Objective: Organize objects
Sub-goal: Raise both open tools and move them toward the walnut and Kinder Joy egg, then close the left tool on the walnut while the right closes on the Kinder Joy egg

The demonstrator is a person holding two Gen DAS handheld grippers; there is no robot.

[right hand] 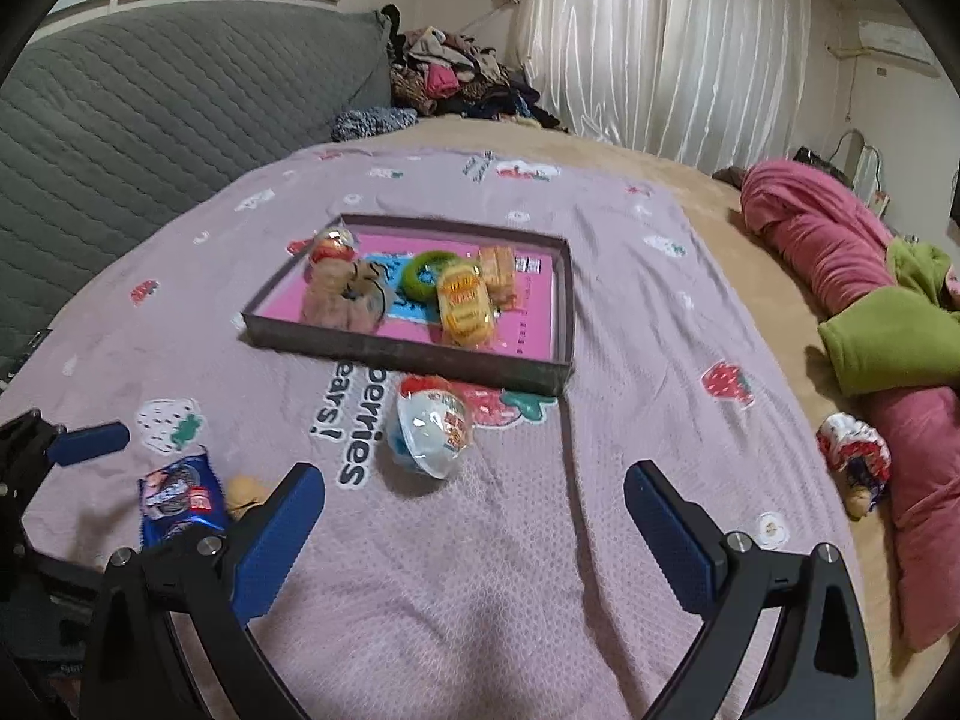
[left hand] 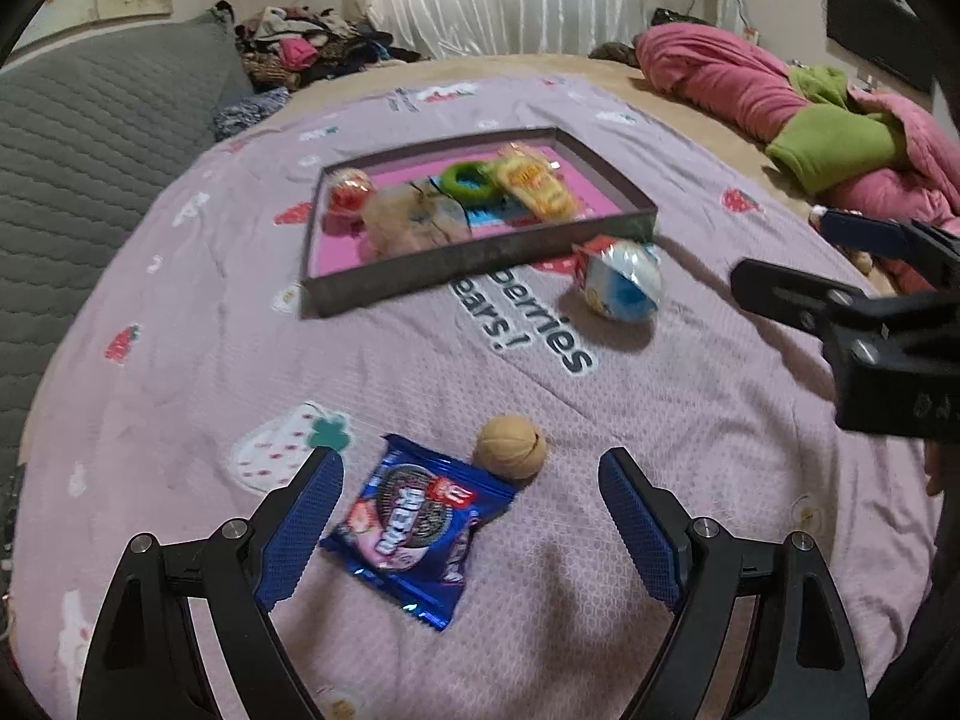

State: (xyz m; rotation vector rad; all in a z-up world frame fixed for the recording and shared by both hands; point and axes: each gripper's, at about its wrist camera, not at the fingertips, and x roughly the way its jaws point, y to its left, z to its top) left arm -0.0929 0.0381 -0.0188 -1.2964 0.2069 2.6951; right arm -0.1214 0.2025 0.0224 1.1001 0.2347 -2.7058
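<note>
A dark shallow tray (left hand: 474, 261) (right hand: 414, 357) with a pink floor lies on the purple bedspread and holds a green ring (left hand: 468, 180) (right hand: 423, 273), yellow snack packs (left hand: 534, 183) (right hand: 465, 306), a beige pouch (left hand: 414, 219) (right hand: 342, 300) and a red-capped capsule (left hand: 348, 192) (right hand: 330, 246). A clear toy capsule (left hand: 621, 279) (right hand: 435, 426) lies just outside the tray. A blue cookie packet (left hand: 420, 525) (right hand: 180, 495) and a tan ball (left hand: 510, 447) (right hand: 243, 495) lie near my left gripper (left hand: 471, 516), which is open above the packet. My right gripper (right hand: 474, 534) is open and empty; it also shows in the left wrist view (left hand: 840, 264).
A grey quilted headboard (right hand: 150, 96) stands at the left. A pile of clothes (right hand: 456, 78) lies at the back. A pink and green blanket (right hand: 870, 312) lies at the right, with a small wrapped toy (right hand: 855, 456) beside it. White curtains (right hand: 660, 42) hang behind.
</note>
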